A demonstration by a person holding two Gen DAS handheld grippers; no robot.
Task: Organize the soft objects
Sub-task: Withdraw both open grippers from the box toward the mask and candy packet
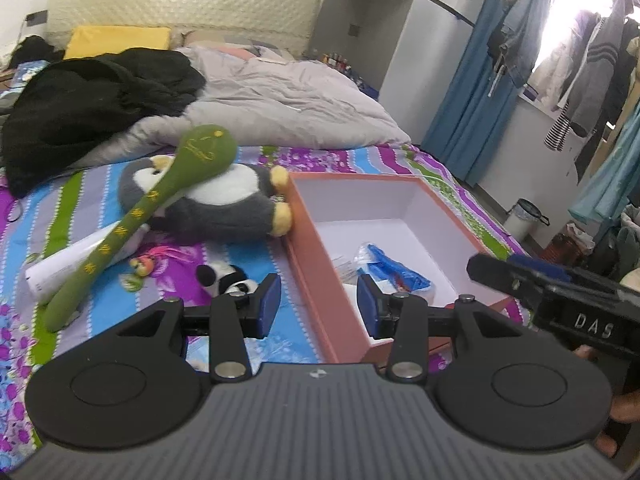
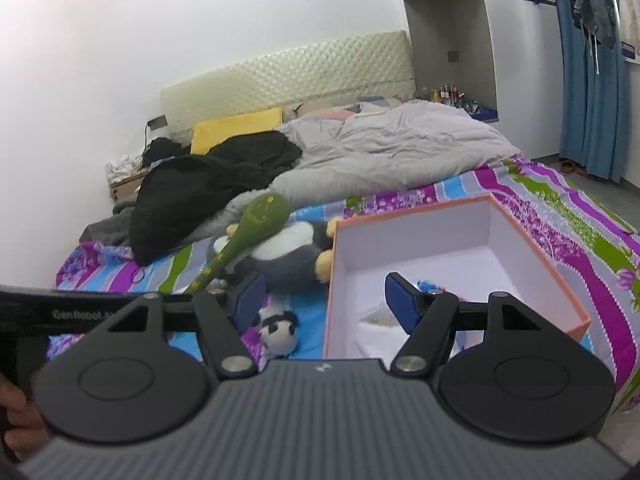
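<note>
A grey and white penguin plush (image 1: 216,200) lies on the striped bedsheet, also in the right wrist view (image 2: 288,256). A long green plush (image 1: 160,192) lies across it (image 2: 248,228). A small panda plush (image 1: 224,278) lies near the box (image 2: 278,330). An orange box (image 1: 320,280) with white inside holds a blue packet (image 1: 392,272); the box also shows in the right wrist view (image 2: 532,256). My left gripper (image 1: 318,306) is open and empty over the box's left wall. My right gripper (image 2: 324,304) is open and empty, straddling the box's left wall.
A white tube (image 1: 68,264) and a small pink trinket (image 1: 144,264) lie left of the panda. A black garment (image 1: 88,104) and grey duvet (image 1: 288,100) cover the far bed. Clothes hang at right (image 1: 580,64). The right gripper's body (image 1: 560,296) shows beside the box.
</note>
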